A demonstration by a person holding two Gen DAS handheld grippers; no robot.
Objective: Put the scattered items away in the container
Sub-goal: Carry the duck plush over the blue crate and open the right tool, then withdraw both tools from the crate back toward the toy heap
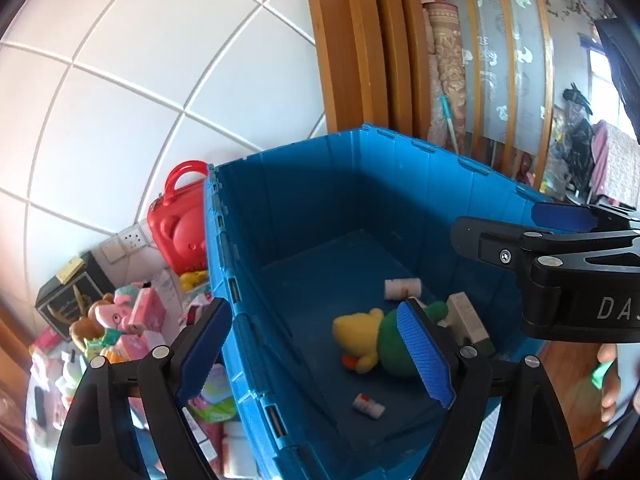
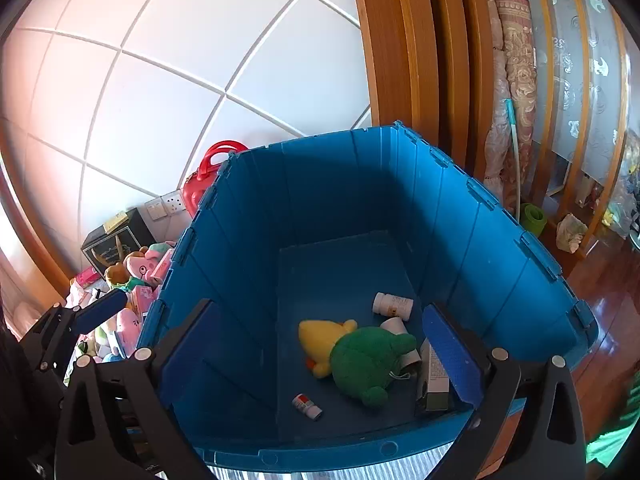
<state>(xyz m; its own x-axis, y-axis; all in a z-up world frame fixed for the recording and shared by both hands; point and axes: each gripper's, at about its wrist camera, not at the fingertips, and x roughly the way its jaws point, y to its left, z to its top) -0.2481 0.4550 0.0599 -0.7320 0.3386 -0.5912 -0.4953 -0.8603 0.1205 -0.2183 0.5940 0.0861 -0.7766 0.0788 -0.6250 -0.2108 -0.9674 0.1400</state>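
A tall blue plastic crate (image 1: pixel 304 200) (image 2: pixel 500 248) stands by the tiled wall. On its floor lie a yellow and green plush toy (image 1: pixel 376 340) (image 2: pixel 352 352), a white bottle (image 1: pixel 402 289) (image 2: pixel 393 305), a small red-and-white tube (image 1: pixel 368 405) (image 2: pixel 307 406) and a green-white box (image 1: pixel 468 318) (image 2: pixel 434 380). My left gripper (image 1: pixel 320 356) is open and empty, straddling the crate's left wall. My right gripper (image 2: pixel 324 360) is open and empty above the crate's near side; it also shows in the left wrist view (image 1: pixel 560 240) at the right.
A heap of pink boxes, plush toys and bottles (image 1: pixel 132 320) (image 2: pixel 128 280) lies left of the crate. A red bear-shaped case (image 1: pixel 180 224) (image 2: pixel 204 176) and a black box (image 1: pixel 68 296) stand by the wall. Wooden door frame and rolled rug (image 2: pixel 516 80) stand behind.
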